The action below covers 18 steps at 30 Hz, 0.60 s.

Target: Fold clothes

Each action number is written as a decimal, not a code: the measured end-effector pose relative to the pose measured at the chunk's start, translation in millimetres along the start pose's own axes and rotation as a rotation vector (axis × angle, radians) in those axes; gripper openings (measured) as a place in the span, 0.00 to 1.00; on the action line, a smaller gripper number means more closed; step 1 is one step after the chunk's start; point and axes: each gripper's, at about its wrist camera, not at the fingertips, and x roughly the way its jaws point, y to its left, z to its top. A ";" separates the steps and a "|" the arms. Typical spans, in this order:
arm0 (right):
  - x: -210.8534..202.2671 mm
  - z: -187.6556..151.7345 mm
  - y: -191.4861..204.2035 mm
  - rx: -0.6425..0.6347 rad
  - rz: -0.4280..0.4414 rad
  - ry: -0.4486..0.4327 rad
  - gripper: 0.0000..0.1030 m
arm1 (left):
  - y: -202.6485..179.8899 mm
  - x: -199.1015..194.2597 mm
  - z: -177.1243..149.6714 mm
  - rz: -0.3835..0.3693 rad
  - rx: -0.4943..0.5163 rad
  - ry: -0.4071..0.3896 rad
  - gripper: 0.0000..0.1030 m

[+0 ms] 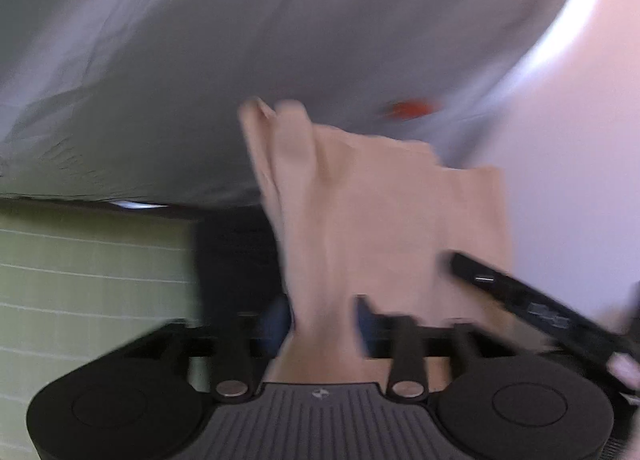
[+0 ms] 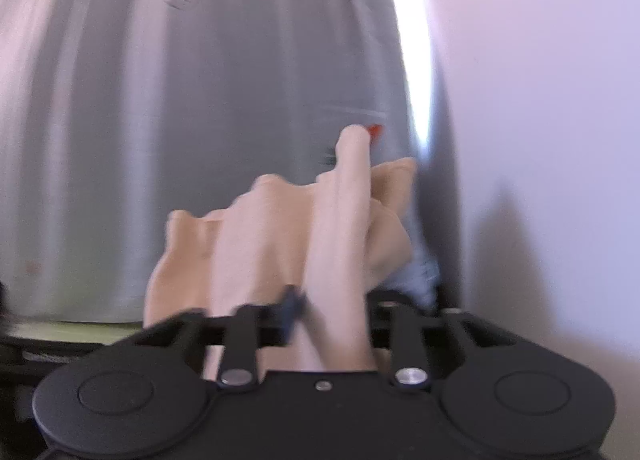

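A beige garment (image 1: 380, 212) hangs bunched in the air over a bed with a pale grey sheet (image 1: 180, 60). My left gripper (image 1: 324, 320) is shut on one part of it, the cloth rising from between the blue-padded fingers. My right gripper (image 2: 332, 312) is shut on another part of the same beige garment (image 2: 280, 240), which stands up in folds in front of the camera. The right gripper's dark body (image 1: 540, 300) shows at the right of the left wrist view. Both views are blurred by motion.
The grey sheet (image 2: 160, 100) fills the background, with a small red mark (image 1: 408, 108) on it. A white wall (image 2: 540, 100) is on the right. A green quilted cover (image 1: 80, 280) and a dark gap (image 1: 232, 252) lie below the bed edge at left.
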 end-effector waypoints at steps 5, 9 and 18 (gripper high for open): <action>48.7 -22.7 -2.3 -0.048 -0.145 0.066 0.79 | 23.5 29.9 -4.1 0.133 0.052 0.073 0.74; 42.8 -46.9 2.0 -0.050 -0.140 0.061 0.85 | 32.0 15.7 -24.4 0.180 0.136 0.086 0.77; -25.1 -74.9 17.2 0.044 -0.157 0.077 0.94 | 16.6 -47.9 -52.6 0.154 0.164 0.036 0.78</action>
